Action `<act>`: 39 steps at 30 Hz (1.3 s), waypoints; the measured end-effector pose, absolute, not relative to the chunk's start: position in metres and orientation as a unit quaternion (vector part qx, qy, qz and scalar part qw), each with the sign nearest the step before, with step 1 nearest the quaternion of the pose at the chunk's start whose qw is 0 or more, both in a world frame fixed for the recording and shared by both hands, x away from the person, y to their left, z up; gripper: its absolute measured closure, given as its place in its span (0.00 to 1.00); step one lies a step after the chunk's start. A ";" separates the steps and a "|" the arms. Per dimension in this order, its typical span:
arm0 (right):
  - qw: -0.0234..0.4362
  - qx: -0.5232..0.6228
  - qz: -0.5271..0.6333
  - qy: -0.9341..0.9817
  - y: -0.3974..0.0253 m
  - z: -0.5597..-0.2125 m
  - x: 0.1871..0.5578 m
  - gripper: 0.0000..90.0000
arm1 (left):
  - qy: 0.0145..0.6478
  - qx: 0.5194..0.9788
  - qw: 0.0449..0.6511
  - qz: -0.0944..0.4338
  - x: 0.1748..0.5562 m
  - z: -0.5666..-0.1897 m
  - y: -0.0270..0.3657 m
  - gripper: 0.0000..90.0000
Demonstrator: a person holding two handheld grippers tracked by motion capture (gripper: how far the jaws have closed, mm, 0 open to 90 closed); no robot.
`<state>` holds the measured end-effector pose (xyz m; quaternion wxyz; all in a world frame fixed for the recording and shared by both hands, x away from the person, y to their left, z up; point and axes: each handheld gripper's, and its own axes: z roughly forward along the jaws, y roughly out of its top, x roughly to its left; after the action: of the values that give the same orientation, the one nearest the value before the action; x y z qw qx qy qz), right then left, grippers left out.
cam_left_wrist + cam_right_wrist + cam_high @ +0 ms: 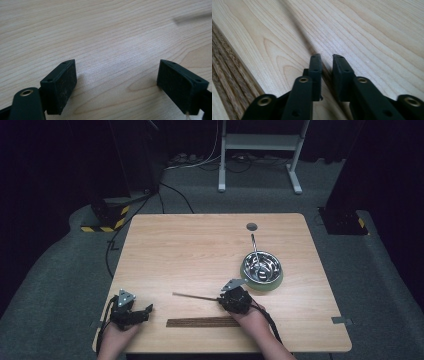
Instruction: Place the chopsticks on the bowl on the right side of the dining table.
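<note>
A thin dark stick [195,296] lies low over the light wooden table [190,250], pointing left. My right gripper [220,300] is shut on its right end. In the right gripper view the jaws [327,58] stand almost together, and the stick [299,30] runs out between them, blurred. My left gripper [148,309] rests at the front left corner of the table and points right. Its jaws [116,82] stand wide apart over bare wood with nothing between them. The stick [192,17] shows as a blur at the top right of the left gripper view.
A flat dark wooden strip [202,322] lies along the front edge, just before my right hand; it shows again [227,62] in the right gripper view. A metal bowl [261,268] with a green outside holds a long-handled utensil [254,245]. A round cable hole [251,226] lies behind the bowl.
</note>
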<state>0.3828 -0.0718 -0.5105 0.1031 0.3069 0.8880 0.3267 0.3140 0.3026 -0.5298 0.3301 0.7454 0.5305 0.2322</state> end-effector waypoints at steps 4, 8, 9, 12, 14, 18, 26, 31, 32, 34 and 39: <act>0.106 0.301 0.321 0.892 -0.071 -0.510 0.385 0.91 | 0.531 0.745 0.330 0.232 0.314 -0.530 0.303 0.18; 0.111 0.295 0.318 0.894 -0.071 -0.509 0.386 0.91 | 0.531 0.745 0.330 0.232 0.314 -0.530 0.303 0.18; 0.108 0.296 0.319 0.894 -0.071 -0.510 0.387 0.89 | 0.531 0.745 0.330 0.232 0.314 -0.530 0.303 0.18; 0.111 0.298 0.318 0.893 -0.071 -0.509 0.389 0.84 | 0.531 0.745 0.330 0.232 0.314 -0.530 0.303 0.18; 0.110 0.302 0.318 0.892 -0.069 -0.509 0.391 0.83 | 0.530 0.745 0.331 0.232 0.314 -0.530 0.303 0.18; 0.109 0.303 0.318 0.892 -0.065 -0.509 0.396 0.80 | 0.530 0.746 0.331 0.232 0.314 -0.530 0.303 0.18; 0.109 0.294 0.312 0.897 -0.055 -0.509 0.403 0.79 | 0.530 0.746 0.331 0.232 0.314 -0.530 0.303 0.18; 0.119 0.290 0.308 0.898 -0.049 -0.509 0.406 0.84 | 0.530 0.746 0.331 0.231 0.314 -0.530 0.303 0.18; 0.117 0.291 0.308 0.898 -0.049 -0.509 0.406 0.85 | 0.530 0.746 0.330 0.232 0.314 -0.530 0.303 0.18; 0.118 0.291 0.308 0.898 -0.049 -0.509 0.406 0.88 | 0.530 0.746 0.331 0.232 0.314 -0.530 0.303 0.18; 0.119 0.294 0.305 0.898 -0.050 -0.508 0.407 0.88 | 0.529 0.747 0.329 0.231 0.314 -0.530 0.303 0.18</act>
<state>0.4070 -0.0500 -0.5082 0.1192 0.2939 0.8978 0.3055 0.3139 0.3027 -0.5296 0.3293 0.7469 0.5294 0.2312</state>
